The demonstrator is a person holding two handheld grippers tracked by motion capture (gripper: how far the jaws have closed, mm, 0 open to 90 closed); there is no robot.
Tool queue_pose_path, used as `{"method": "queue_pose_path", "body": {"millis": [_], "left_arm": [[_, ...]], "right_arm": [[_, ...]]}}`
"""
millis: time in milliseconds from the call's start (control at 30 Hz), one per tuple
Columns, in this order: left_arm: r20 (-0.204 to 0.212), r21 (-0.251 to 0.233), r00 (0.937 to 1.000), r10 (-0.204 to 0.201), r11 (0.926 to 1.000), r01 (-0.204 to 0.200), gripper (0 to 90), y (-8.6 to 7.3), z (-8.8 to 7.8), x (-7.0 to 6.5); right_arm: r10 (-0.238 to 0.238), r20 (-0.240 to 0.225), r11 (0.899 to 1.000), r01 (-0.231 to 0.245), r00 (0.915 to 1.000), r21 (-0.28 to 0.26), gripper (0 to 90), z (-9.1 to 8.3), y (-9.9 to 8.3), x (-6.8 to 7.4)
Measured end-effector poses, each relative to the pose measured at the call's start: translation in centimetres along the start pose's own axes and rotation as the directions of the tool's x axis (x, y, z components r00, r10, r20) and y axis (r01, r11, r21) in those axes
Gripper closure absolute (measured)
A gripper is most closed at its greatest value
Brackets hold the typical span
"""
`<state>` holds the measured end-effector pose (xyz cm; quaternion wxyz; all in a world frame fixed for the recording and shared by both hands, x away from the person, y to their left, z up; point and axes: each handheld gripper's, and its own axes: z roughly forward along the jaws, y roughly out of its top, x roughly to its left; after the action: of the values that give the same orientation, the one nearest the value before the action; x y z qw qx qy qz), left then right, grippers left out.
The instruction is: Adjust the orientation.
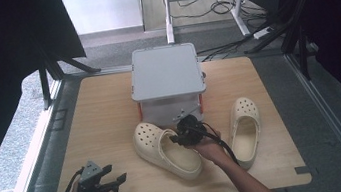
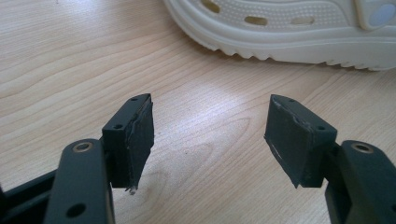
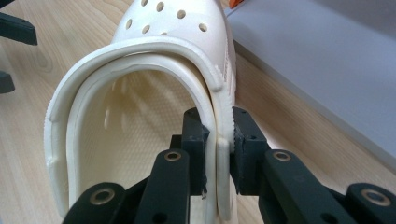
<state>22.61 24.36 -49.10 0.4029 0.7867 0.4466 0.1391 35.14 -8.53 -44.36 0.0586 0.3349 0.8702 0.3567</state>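
On the pale wooden tabletop (image 1: 100, 116) stands a closed grey plastic lidded box (image 1: 166, 71). Just before it, the right hand-held gripper (image 1: 182, 135) clamps a cream foam clog's (image 1: 166, 149) side wall. Another cream clog (image 1: 245, 128) lies right. The left hand-held gripper (image 1: 112, 181) hangs agape.

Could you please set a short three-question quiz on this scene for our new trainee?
1. True or false: the left tongs are shut on a clog.
2. Which part of the near clog do the right tongs clamp? A) the toe B) the side wall C) the sole
3. Fill in: the grey lidded box stands at the ___ edge of the table.

Key: 1. False, they are open over bare wood. 2. B. 3. Far. The other clog lies untouched on the person's right.
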Motion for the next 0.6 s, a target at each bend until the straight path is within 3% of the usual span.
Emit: {"method": "queue_pose_path", "body": {"millis": [267, 600], "left_arm": [[0.003, -0.001, 1.0000, -0.002, 1.0000, 0.002, 33.4, 0.0, 0.0, 0.0], [0.000, 0.003, 1.0000, -0.002, 1.0000, 0.002, 33.4, 0.0, 0.1, 0.0]], "right_arm": [[0.034, 0.013, 0.999, -0.034, 0.9993, 0.000, 78.2, -1.2, -2.0, 0.0], [0.082, 0.005, 0.997, -0.082, 0.9966, 0.005, 78.2, -1.4, -3.7, -0.6]]}}
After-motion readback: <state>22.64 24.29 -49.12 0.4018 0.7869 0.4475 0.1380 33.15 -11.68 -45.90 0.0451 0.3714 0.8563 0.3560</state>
